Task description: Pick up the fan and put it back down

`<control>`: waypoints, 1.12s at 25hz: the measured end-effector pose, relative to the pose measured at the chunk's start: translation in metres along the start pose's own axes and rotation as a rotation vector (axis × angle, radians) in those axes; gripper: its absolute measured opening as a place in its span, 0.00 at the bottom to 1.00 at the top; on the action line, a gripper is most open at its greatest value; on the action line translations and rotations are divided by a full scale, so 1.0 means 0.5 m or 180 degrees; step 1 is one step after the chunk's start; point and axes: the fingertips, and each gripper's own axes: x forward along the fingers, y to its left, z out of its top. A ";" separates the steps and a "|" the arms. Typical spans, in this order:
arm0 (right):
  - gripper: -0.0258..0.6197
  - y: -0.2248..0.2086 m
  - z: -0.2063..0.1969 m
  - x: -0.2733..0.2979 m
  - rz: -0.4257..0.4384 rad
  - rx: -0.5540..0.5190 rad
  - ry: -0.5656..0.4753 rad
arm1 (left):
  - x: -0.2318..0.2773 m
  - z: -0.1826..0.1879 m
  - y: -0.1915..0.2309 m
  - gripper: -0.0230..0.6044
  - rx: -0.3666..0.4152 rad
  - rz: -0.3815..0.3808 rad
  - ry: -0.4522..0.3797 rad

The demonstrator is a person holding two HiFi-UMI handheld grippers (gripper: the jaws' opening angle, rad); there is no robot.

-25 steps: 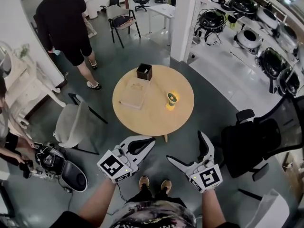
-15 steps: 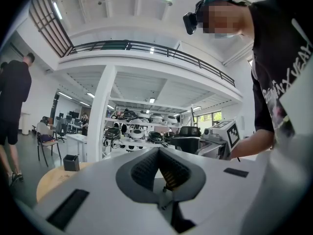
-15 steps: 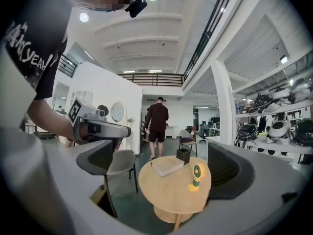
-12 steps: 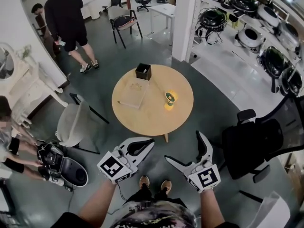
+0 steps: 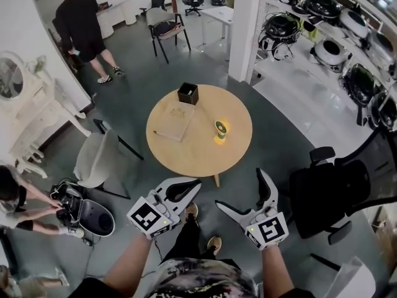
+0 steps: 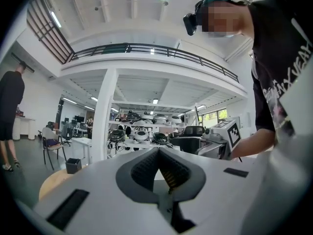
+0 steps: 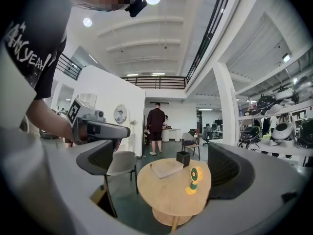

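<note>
A small yellow fan (image 5: pixel 220 131) stands upright on the right part of a round wooden table (image 5: pixel 205 157). In the right gripper view the fan (image 7: pixel 194 180) shows on the table (image 7: pixel 166 195) between the spread jaws, well ahead of them. My left gripper (image 5: pixel 196 182) hangs shut and holds nothing, short of the table's near edge. My right gripper (image 5: pixel 239 189) is open and empty, also short of the table. In the left gripper view the left gripper (image 6: pixel 158 150) has its ridged pads pressed together and points past the table toward the shelves.
A book (image 5: pixel 174 120) and a black box (image 5: pixel 188 93) share the table. A white chair (image 5: pixel 96 160) stands left of it, a black office chair (image 5: pixel 335 191) to the right. A pillar (image 5: pixel 248 23) and helmet shelves (image 5: pixel 335 42) stand behind. One person (image 5: pixel 80 23) stands far back; another (image 5: pixel 12 197) crouches left.
Both grippers hold nearly the same pose. One of my feet has stepped forward toward the table. The person at the back has walked farther away.
</note>
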 end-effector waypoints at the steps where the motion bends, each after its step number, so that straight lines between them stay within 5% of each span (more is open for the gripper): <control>1: 0.95 -0.005 -0.002 0.006 -0.0001 -0.0007 0.0004 | 0.004 -0.002 0.006 0.06 -0.0006 -0.0005 -0.0003; 28: 0.95 -0.250 -0.007 0.385 -0.0375 -0.0014 0.0235 | 0.204 -0.033 0.424 0.06 -0.0172 -0.0452 -0.0076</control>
